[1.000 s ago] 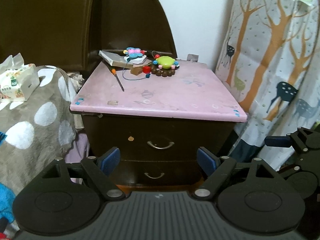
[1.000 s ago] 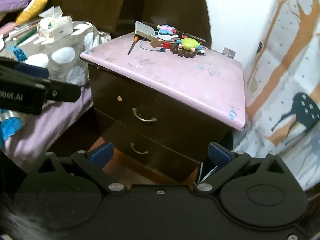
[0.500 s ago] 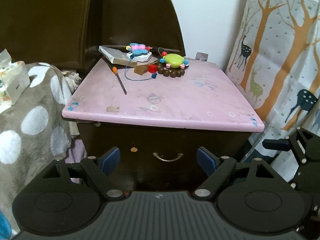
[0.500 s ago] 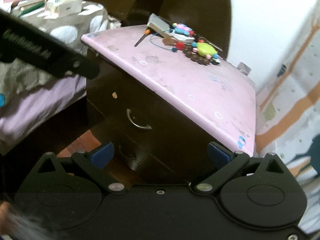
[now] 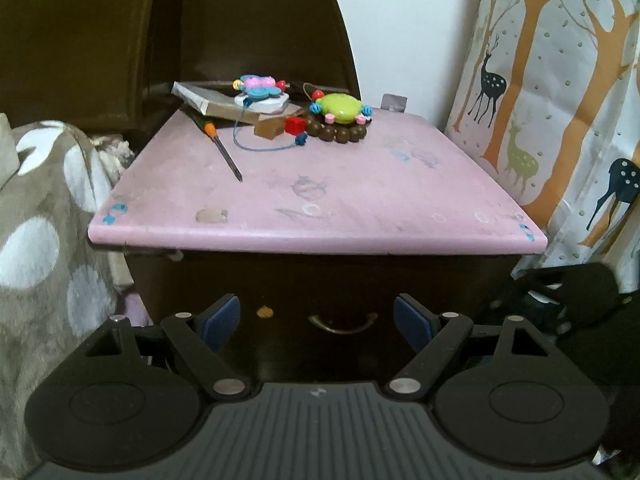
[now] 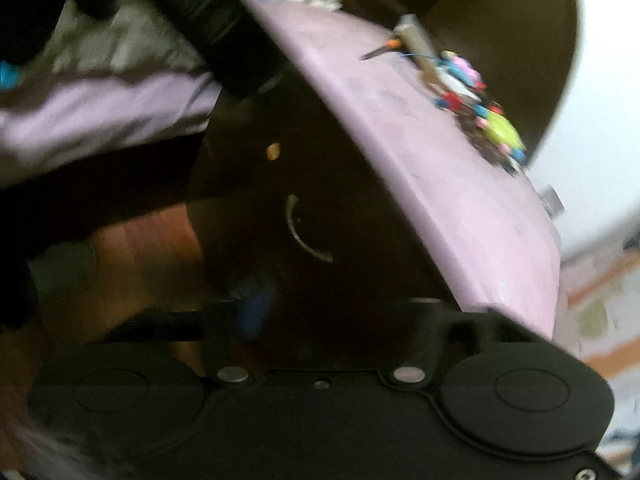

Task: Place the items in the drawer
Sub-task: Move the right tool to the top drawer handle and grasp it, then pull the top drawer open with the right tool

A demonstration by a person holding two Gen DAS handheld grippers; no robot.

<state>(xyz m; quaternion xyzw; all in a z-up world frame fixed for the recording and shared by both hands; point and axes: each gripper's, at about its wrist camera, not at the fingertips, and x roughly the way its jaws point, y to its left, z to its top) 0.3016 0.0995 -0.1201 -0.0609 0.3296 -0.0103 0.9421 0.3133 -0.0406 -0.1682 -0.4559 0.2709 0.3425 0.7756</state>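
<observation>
The left claw (image 5: pixel 317 317) was spread wide and held nothing, its blue pads (image 5: pixel 221 317) level with the top drawer (image 5: pixel 340 292) of a dark nightstand (image 5: pixel 320 280). The drawer was shut, and its curved metal handle (image 5: pixel 343 324) sat between the two pads, a little beyond them. Left of the handle a small tan spot (image 5: pixel 264 312) marked the drawer front.

The nightstand's pink top (image 5: pixel 340 192) carried all the items, gathered at its far edge. A green and brown bead toy (image 5: pixel 340 118) lay right of centre there. Just left of it were a red cube (image 5: pixel 295 125) and a tan block (image 5: pixel 269 128). Behind those a grey book (image 5: pixel 208 98) bore a pink and blue toy (image 5: pixel 258 85), and a blue cord (image 5: pixel 260 146) trailed forward from it. A screwdriver (image 5: pixel 224 148) with an orange collar lay on the left of the top, tip toward the front edge.

A spotted grey blanket (image 5: pixel 48 220) lay left of the nightstand, and a deer-print curtain (image 5: pixel 560 80) hung to its right.

The right wrist view was tilted and heavily blurred. The right claw (image 6: pixel 340 312) faced the same drawer handle (image 6: pixel 306 228), but whether it was spread or pressed together could not be told. The left device (image 6: pixel 216 16) crossed the upper left of that view.
</observation>
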